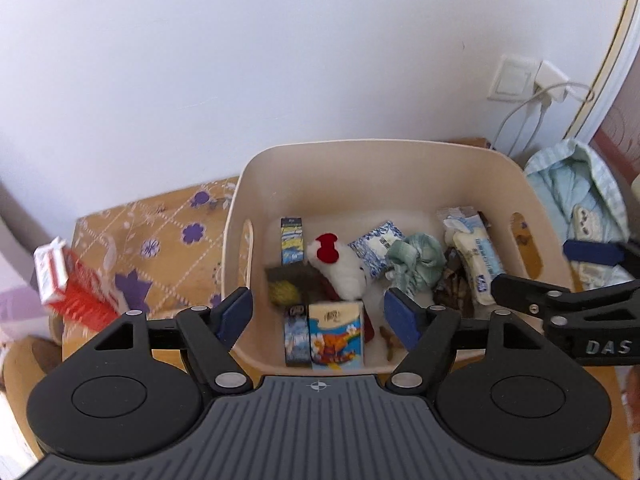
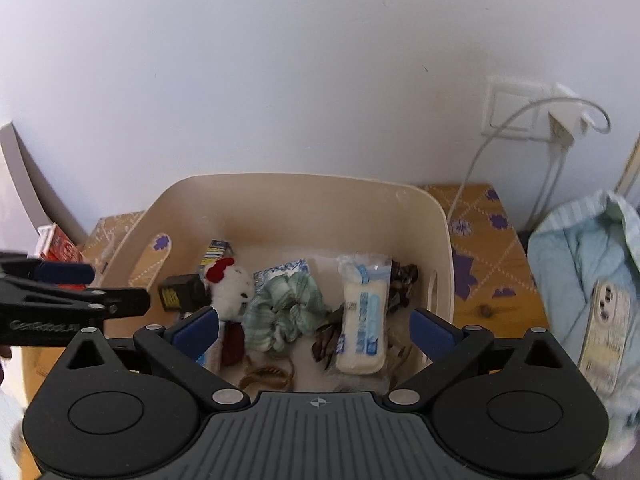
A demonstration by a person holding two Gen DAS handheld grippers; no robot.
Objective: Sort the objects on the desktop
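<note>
- Left wrist view: my left gripper [image 1: 316, 316] is spread wide over the bin [image 1: 400, 156], holding nothing.
- My right gripper [image 2: 316, 330], marked "DAS", gapes empty too.
- Plush [image 1: 344, 268], scrunchie [image 2: 288, 308] and packets lie inside the bin.

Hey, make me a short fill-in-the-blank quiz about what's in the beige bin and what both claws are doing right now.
1. The white plush toy in the beige plastic bin wears a ____ bow.
2. The crumpled green cloth scrunchie lies between the plush toy and the white-and-____ wipes packet.
3. The left claw and right claw both hold ____.
4. The red-and-white box sits ____ the bin.

Missing words: red; blue; nothing; outside
</note>
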